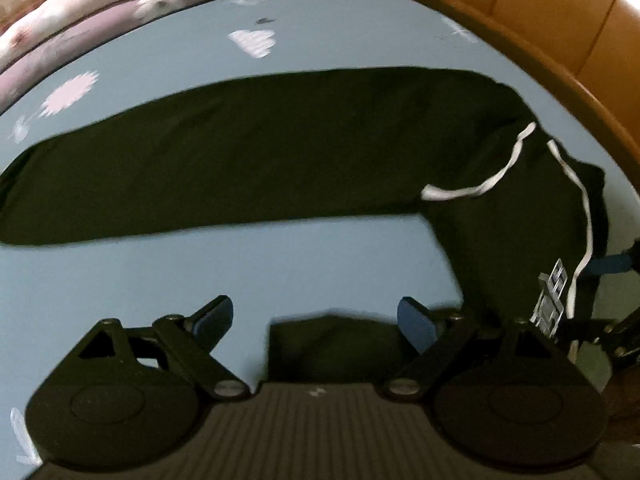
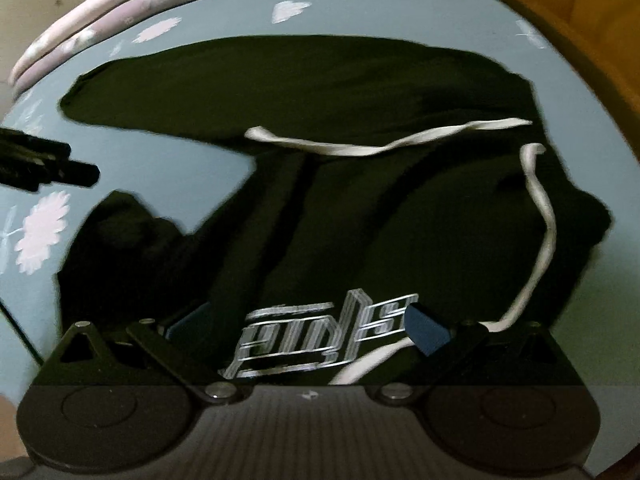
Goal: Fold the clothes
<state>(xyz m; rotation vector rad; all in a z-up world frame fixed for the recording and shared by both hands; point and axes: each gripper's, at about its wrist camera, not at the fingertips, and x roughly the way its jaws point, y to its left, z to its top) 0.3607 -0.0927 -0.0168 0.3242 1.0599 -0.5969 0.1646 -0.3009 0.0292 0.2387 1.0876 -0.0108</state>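
- A pair of black trousers [image 1: 260,152] lies spread on a bed with a light blue sheet [image 1: 280,260] printed with pale flowers
- One leg stretches long across the sheet toward the left of the left wrist view; the other leg bends down toward the cameras, its end lying just ahead of the left tongs [image 1: 316,320]
- The waist end sits at the right, with a white drawstring [image 2: 360,140] trailing loose over the black cloth and a silver printed logo [image 2: 324,336] near the hip
- The left tongs stand wide apart over the sheet, blue pads [image 1: 416,324] showing, with nothing pinched between them
- The right tongs [image 2: 308,328] hover over the logo, spread wide; the cloth lies under them, and the pads do not seem to press on it
- A folded floral quilt [image 2: 100,20] lies along the far edge of the bed, and a wooden bed frame [image 1: 540,40] curves round the right side
- Both views are blurred
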